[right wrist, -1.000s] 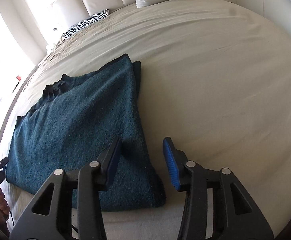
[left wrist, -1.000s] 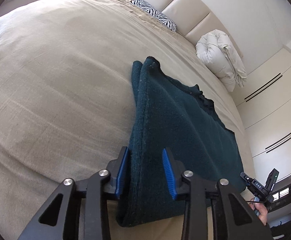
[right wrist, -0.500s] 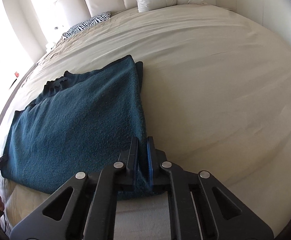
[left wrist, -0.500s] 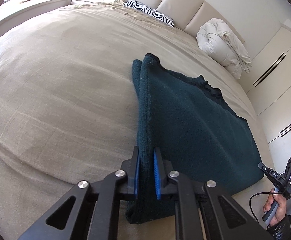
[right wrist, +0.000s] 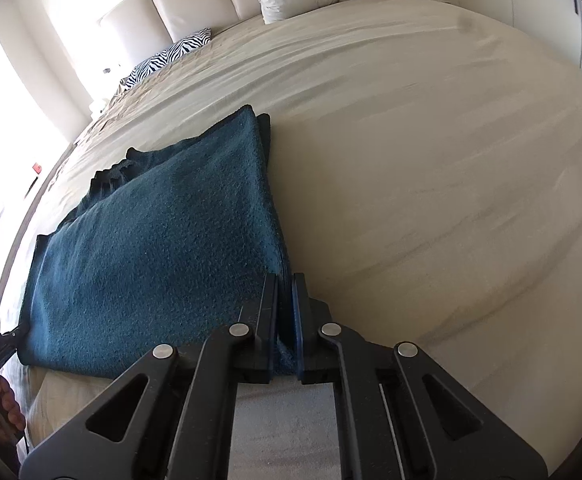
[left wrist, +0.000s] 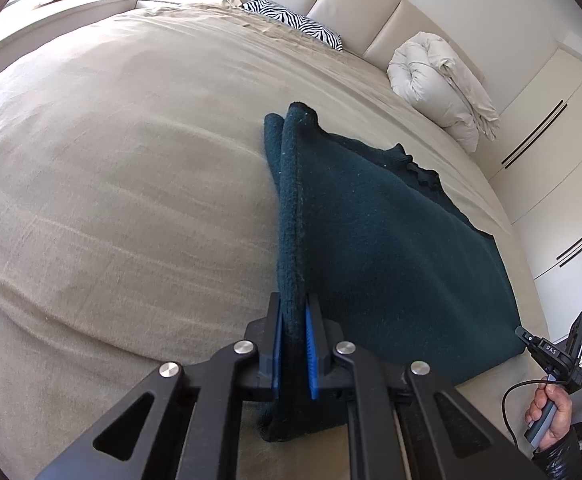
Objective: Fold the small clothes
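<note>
My left gripper [left wrist: 294,322] is clamped on the near left corner of the dark teal sweater [left wrist: 391,240], its blue pads [left wrist: 311,354] pinching a thick folded edge of the knit between them. My right gripper [right wrist: 285,294] is pressed together on the opposite near corner, with a thin sliver of teal fabric caught between its jaws. Both sets of jaws have just been closing, each with the cloth between them.

The sweater lies on the beige bed cover [left wrist: 111,180], close to the near edge of the bed, already folded at least once, so that a doubled edge runs away from my left gripper. From the right wrist view its ribbed neckline [right wrist: 111,170] shows at the far side.

In the left wrist view I can see my right hand [left wrist: 549,414] at the lower right, wrapped around the other tool's grip. On that tool there is a small black block with white letters that read "DAS" [left wrist: 551,350]; nothing else on it is legible.

At the head of the bed sit a zebra-print pillow [left wrist: 295,22] and a bundled white duvet [left wrist: 439,80], against a padded cream headboard [left wrist: 355,4]. Cream wardrobe doors [left wrist: 563,168] with dark slot handles line the wall on the right.
</note>
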{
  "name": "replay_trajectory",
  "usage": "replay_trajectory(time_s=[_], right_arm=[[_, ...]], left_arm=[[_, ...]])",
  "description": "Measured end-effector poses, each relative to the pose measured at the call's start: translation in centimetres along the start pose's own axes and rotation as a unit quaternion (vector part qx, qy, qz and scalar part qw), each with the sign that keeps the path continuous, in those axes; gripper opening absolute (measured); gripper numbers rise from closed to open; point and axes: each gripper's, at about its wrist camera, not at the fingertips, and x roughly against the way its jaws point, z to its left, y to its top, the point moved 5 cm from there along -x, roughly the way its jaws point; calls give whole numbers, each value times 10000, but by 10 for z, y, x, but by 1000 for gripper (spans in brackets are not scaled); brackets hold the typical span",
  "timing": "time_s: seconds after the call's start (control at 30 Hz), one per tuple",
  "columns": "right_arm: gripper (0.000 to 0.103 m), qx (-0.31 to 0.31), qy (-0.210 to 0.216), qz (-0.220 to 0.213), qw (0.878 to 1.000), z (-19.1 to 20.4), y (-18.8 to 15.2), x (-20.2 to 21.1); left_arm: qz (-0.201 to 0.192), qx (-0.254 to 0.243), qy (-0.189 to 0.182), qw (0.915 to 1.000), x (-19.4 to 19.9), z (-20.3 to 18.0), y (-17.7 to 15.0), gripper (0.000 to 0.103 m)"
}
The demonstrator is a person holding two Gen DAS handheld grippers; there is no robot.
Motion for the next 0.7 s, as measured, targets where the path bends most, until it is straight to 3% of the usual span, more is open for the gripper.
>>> replay_trajectory(time_s=[0.37, 0.47, 0.57, 0.6, 0.63, 0.7], right_arm=[[6, -11, 102, 136, 9999, -4, -1, -10], [11, -109, 92, 80, 9999, -2, 1, -3], [19, -162, 40, -246, 9996, 1, 5, 14], [20, -116, -22, -355, 9993, 4, 8, 19], [20, -87, -29, -415, 9991, 8, 10, 23], [20, -84, 126, -418, 9990, 18, 14, 26]], left_arm=[[-18, 22, 24, 10000, 1, 4, -6, 12], [3, 65, 222, 9997, 4, 1, -4, 19], [-165, -213, 766, 9967, 19, -13, 1, 47], [-292, -374, 905, 9948, 25, -20, 3, 62], [-410, -547, 1059, 9920, 30, -27, 5, 70], [-528, -924, 1324, 9855, 32, -43, 8, 70]])
